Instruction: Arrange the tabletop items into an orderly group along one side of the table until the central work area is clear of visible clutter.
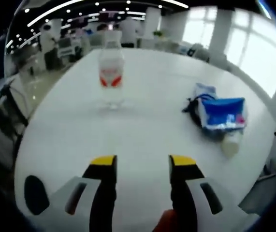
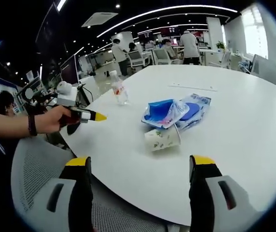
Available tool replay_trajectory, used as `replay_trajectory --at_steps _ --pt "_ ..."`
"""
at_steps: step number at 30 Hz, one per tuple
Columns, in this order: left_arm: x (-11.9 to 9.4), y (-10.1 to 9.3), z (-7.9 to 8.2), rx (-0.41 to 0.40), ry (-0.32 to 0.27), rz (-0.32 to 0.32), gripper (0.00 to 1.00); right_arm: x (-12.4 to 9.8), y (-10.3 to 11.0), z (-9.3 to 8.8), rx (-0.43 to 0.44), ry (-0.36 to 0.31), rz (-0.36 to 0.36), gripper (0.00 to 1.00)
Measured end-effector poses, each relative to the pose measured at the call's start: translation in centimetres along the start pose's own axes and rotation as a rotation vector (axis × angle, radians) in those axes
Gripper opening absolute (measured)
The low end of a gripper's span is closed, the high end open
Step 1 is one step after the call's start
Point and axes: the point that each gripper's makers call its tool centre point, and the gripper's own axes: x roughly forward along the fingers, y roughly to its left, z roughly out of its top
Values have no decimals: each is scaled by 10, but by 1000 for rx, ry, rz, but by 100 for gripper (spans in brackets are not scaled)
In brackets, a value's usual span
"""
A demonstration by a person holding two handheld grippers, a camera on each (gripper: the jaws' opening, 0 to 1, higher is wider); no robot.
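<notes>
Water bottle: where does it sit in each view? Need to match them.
Left gripper view: water bottle upright, upper centre, straight beyond the open jaws.
Right gripper view: upper left of centre, near the table's far-left edge.
Shared landmark: blue snack bags.

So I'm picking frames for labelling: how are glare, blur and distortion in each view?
Left gripper view: soft overall, the bottle slightly blurred, windows at upper right blown out, the white table bright. Right gripper view: sharper on the blue packets and the tipped cup, with a dark ceiling, a bright window at upper right, and the table edge bent by the fisheye.
</notes>
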Motion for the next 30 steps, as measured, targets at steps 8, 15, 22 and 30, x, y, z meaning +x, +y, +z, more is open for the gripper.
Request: replay_trajectory --at_steps 8,15,22,30 --pt "-17 -2 -2 6 -11 4 40 0 4 1 -11 -5 16 81" --pt "-19 0 1 1 -25 7 40 -3 -1 6 -5 -34 -4 80" --pt "-17 -3 -1 13 -20 5 40 -5 -3 8 -15 -46 -14 80" --pt "-15 -29 1 58 -27 -57 40 -7 -3 12 -7 -65 -14 79"
